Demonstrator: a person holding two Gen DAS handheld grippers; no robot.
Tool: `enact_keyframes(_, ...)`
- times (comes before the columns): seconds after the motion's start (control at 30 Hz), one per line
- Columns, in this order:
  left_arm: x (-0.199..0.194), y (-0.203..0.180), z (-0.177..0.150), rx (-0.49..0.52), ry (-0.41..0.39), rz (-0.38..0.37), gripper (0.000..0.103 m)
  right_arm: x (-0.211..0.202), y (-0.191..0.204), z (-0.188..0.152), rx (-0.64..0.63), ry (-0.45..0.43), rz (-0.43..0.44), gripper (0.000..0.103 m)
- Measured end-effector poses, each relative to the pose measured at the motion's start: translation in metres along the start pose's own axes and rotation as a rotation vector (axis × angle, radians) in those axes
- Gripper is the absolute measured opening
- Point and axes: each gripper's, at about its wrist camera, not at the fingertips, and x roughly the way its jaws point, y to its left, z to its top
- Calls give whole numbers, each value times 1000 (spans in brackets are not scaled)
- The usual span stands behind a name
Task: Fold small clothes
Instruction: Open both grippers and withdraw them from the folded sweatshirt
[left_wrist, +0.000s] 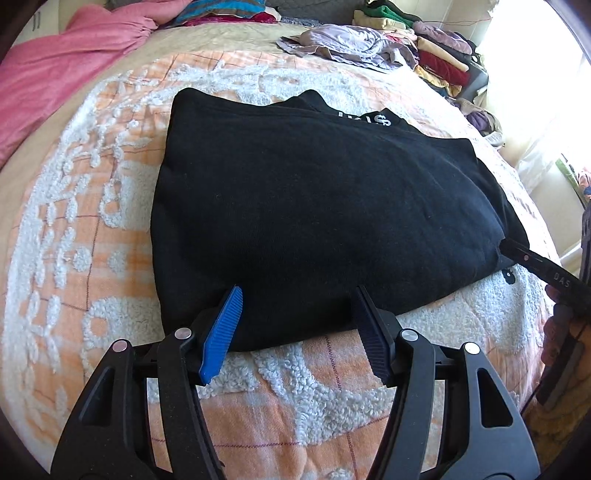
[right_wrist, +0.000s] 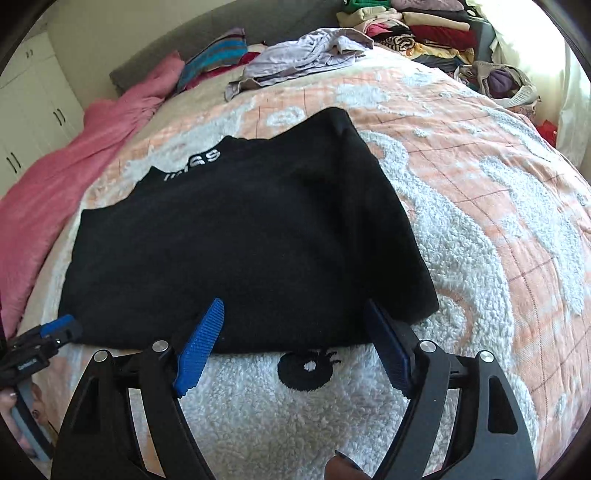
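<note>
White lettering on black garment (left_wrist: 325, 206) near collar, partly folded under, only "$" and a few strokes legible; in right wrist view reads roughly "es", rest unclear. "DAS" printed on right gripper's finger at 3 o'clock of left wrist view.

Black garment folded into a rough rectangle, flat on bedspread (left_wrist: 92, 229), centre of both views. Left gripper (left_wrist: 297, 328) at 6 o'clock, jaws apart at medium width, tips over garment's near hem, no cloth pinched between pads. Right gripper (right_wrist: 293, 343) at 6 o'clock of its own view, jaws wide, tips straddling near edge by the garment's right corner, nothing clamped. Left gripper also visible at 9 o'clock of right wrist view, beside garment's near-left corner.

Bedspread peach with white fluffy pattern and a black embroidered eye (right_wrist: 308, 367) just below garment's hem. Pink blanket (left_wrist: 55, 70) at 10 o'clock. Crumpled lilac clothes (left_wrist: 343, 44) at 12 o'clock. Stack of folded clothes (left_wrist: 443, 55) at 1 o'clock. White cupboards (right_wrist: 33, 110) at 10 o'clock in right wrist view.
</note>
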Motion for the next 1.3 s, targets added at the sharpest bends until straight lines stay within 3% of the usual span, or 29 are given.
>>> enact_keyframes(0.2, -6, -3, -3, -5, -5, 0, 54, -20, 2, -4, 14, -33, 14, 87)
enact_keyframes(0.47, -18, -10, -5, -3, -20, -17, 70, -46, 5, -8, -7, -89, 0, 98)
enact_keyframes(0.63, -27, -11, -5, -2, -45, 2, 93, -54, 10, -7, -33, -121, -11, 98)
enact_keyframes(1.3, -59, -7, 2, -14, -106, 10, 93, -81, 30, -5, -79, -196, -20, 99)
